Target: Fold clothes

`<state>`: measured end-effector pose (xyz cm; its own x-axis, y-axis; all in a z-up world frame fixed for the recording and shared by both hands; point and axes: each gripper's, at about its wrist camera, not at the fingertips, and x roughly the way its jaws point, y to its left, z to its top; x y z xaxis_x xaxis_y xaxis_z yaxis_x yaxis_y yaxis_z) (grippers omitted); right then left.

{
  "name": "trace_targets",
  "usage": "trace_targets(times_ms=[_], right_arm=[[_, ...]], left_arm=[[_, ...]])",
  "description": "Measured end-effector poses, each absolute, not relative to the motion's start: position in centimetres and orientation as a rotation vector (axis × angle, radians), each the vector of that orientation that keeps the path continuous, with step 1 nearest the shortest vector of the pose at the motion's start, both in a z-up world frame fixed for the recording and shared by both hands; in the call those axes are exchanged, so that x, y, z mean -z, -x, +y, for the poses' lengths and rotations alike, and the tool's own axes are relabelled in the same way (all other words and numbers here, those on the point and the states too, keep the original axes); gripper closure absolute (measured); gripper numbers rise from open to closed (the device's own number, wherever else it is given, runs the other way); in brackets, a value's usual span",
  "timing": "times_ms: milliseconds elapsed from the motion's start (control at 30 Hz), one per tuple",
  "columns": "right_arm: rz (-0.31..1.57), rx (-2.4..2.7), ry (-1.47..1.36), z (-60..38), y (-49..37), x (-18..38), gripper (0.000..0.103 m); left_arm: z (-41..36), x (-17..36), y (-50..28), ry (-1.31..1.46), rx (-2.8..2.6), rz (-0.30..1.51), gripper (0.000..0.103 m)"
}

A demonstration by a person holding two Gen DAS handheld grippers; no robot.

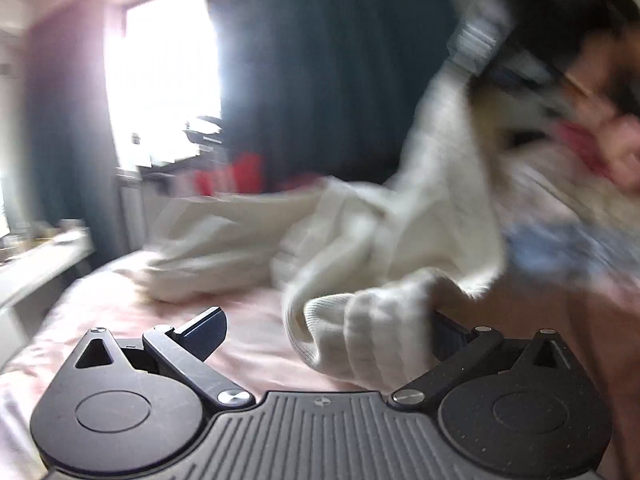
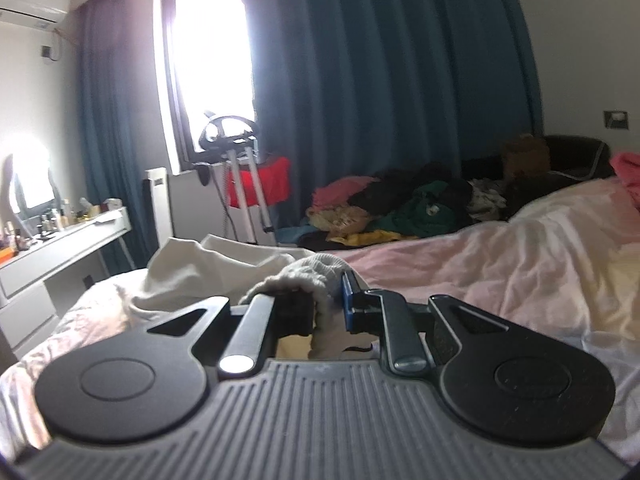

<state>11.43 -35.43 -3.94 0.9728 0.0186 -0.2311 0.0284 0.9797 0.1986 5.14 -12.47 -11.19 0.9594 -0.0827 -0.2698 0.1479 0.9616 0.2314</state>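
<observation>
Knit cuff (image 1: 372,336) is bunching between our left gripper's (image 1: 328,332) wide-spread jaws; whether they are pinching it we cannot tell. Our right gripper (image 2: 326,300) is clamping another edge of the sweater (image 2: 224,268) on the bed (image 2: 500,264). We are judging this the fold's carry-over; next we need both grippers, now pointing slightly downward, lowered evenly.

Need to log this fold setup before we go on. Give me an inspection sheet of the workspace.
Surface: bed with a rumpled pink sheet.
Job's things: white knit garment, partly lifted off the bed, rest heaped on the sheet.
Clutter: pile of mixed clothes at the bed's far side.
Grippers: left gripper wide open, garment's ribbed edge draped over one finger; right gripper shut on a white fold.
Cables: a thin dark cord under the right gripper's fingers.
Surroundings: blue curtains, bright window, white dressing table with bottles, air conditioner.
</observation>
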Motion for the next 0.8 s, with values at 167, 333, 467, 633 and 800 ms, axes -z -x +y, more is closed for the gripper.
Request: trace_targets(times_ms=[167,333,467,633,800], right_arm=[[0.291,0.035,-0.192,-35.0,-10.6,4.8,0.085],[0.374,0.033,-0.023,-32.5,-8.7,6.1,0.085],[0.427,-0.083,0.164,-28.7,-6.9,7.0,0.08],[0.508,-0.271,0.399,-22.5,-4.5,9.7,0.068],[0.56,-0.459,0.522,-17.9,-2.9,11.8,0.065]], left_arm=[[-7.9,8.7,-7.7,-0.117,-0.13,0.217,0.0],[-1.0,7.4,-10.2,0.11,-0.254,0.303,0.0],[3.8,4.8,-8.8,0.189,-0.324,0.266,0.0],[8.4,2.6,-9.7,0.173,-0.358,0.293,0.0],[12.6,3.8,-13.5,0.152,-0.332,0.464,0.002]])
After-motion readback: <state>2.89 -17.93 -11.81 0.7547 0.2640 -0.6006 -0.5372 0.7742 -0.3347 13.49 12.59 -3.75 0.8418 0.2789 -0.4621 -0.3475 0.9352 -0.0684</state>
